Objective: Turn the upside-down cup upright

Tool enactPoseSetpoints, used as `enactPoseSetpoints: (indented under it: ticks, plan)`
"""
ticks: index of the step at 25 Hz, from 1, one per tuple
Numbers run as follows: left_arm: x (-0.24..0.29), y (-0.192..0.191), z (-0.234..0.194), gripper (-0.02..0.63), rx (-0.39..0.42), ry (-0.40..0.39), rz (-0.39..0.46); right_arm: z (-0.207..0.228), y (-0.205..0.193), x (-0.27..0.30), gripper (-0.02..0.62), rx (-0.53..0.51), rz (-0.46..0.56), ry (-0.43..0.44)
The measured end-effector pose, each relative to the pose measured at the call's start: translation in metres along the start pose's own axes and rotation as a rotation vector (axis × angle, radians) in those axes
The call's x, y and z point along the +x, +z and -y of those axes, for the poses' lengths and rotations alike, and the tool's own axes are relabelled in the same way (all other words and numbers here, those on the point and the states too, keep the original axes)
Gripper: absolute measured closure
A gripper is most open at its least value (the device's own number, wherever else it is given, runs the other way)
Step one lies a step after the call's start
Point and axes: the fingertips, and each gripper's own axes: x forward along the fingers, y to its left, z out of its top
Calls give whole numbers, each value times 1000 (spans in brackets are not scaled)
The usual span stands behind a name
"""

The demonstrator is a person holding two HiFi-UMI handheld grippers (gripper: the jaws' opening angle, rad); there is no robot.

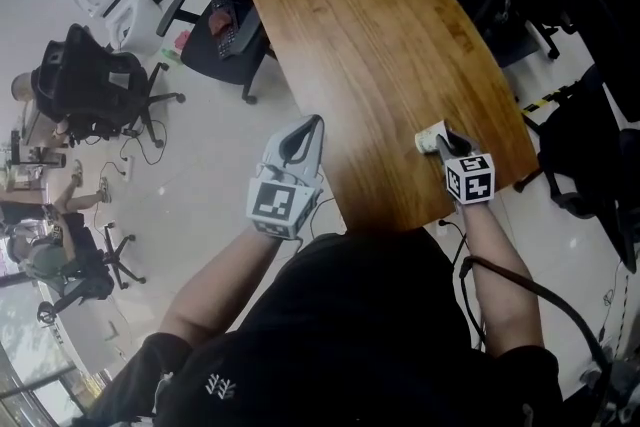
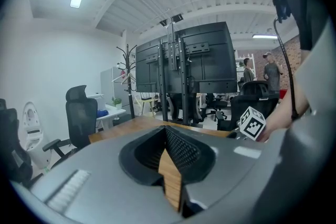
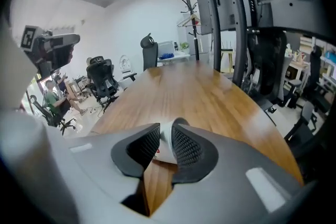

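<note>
While the right gripper's (image 3: pixel 167 132) jaws pinched the white cup (image 3: pixel 165 152) by its wall, low right in the head view near the desk's (image 1: pixel 380 45) near edge, the left gripper's (image 2: pixel 165 131) jaws were pressed together, empty, beyond the desk's left edge. Cup's tilt was unclear. Risk: the thin wall could slip or buckle when rolled, and being so close to the edge it could fall to the floor (image 1: pixel 200 145). Desk was bare glossy wood; office room, black chairs (image 1: pixel 100 85) upper left.
</note>
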Motion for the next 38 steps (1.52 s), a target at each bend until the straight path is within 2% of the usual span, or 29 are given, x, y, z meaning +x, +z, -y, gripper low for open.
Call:
enactPoseSetpoints:
  ticks: [3, 7, 15, 17, 19, 23, 24, 25, 26, 31, 38]
  plan:
    - [2, 1, 3, 606, 2, -3, 7, -4, 10, -12, 574, -81, 9, -8]
    - [4, 2, 5, 606, 3, -7, 14, -12, 7, -15, 575, -174, -37, -3]
    - [8, 5, 7, 606, -11, -3, 20, -19, -16, 0, 570, -187, -106, 21]
    - [7, 5, 2, 606, -11, 5, 18, -25, -18, 2, 522, -184, -108, 39]
    - [5, 5, -4, 606, -11, 16, 15, -29, -16, 1, 477, -180, -94, 53]
    - [3, 4, -10, 606, -20, 26, 12, -34, 2, -11, 468, -178, -6, 49]
    - [3, 3, -9, 606, -23, 23, 12, -35, 9, -19, 486, -182, 37, 40]
    - [4, 2, -8, 606, -26, 17, 12, -35, 16, -27, 558, -190, 81, 26]
    - [6, 1, -7, 606, -27, 10, 12, -34, 21, -35, 592, -200, 115, 8]
    - [16, -11, 2, 606, -40, -24, 8, -26, 27, -55, 594, -209, 161, -81]
    - [25, -5, 16, 606, -31, -85, 36, -15, 33, -68, 594, -171, 182, -147]
